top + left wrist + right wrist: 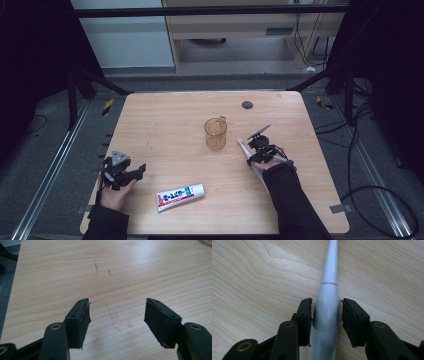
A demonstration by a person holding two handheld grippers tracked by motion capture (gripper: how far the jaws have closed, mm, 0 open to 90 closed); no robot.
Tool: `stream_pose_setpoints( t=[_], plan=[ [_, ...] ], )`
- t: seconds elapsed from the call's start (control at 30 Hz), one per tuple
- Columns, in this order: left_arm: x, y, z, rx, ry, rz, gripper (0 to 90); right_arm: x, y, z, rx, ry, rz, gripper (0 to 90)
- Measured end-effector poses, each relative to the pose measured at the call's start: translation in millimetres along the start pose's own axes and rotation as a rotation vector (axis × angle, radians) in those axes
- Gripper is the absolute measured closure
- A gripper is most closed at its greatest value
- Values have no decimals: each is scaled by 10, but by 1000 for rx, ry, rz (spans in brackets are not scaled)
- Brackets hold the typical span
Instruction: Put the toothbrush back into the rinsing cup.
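**Right claw straddling toothbrush handle; left claw wide and empty**

Right claw: positioned low over the table, its jaws set narrowly on either side of a white toothbrush. The left jaw pad touches the handle; a thin gap shows between the handle and the right pad. The toothbrush lies flat on the wood, its thinner neck running away from the claw. In the high view the same claw sits right of centre, with the white handle passing beneath the hand toward the near edge.

Left claw: jaws wide apart, nothing between them, bare wood below. In the high view it is held near the table's left edge.

Other items: an amber transparent mug stands upright at mid-table, just beside the toothbrush tip and apart from it. A white toothpaste tube with blue and red print lies flat near the front edge, between the two hands.
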State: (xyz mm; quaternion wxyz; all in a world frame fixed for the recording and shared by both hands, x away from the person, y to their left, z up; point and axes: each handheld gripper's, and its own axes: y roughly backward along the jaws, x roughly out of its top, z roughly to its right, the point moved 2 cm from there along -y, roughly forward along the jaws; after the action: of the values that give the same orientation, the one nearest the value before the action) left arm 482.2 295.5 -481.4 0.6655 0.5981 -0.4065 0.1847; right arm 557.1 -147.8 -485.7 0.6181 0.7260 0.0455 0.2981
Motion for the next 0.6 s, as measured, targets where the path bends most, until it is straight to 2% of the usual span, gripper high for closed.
stream_pose_setpoints(
  t=[0.5, 0.6],
  plan=[
    [0, -2, 0, 0, 4, -2, 364, 10, -40, -28, -28, -14, -14, 667],
    [0, -2, -1, -1, 4, -2, 366, 16, -38, -34, -22, -35, -21, 670]
  ],
)
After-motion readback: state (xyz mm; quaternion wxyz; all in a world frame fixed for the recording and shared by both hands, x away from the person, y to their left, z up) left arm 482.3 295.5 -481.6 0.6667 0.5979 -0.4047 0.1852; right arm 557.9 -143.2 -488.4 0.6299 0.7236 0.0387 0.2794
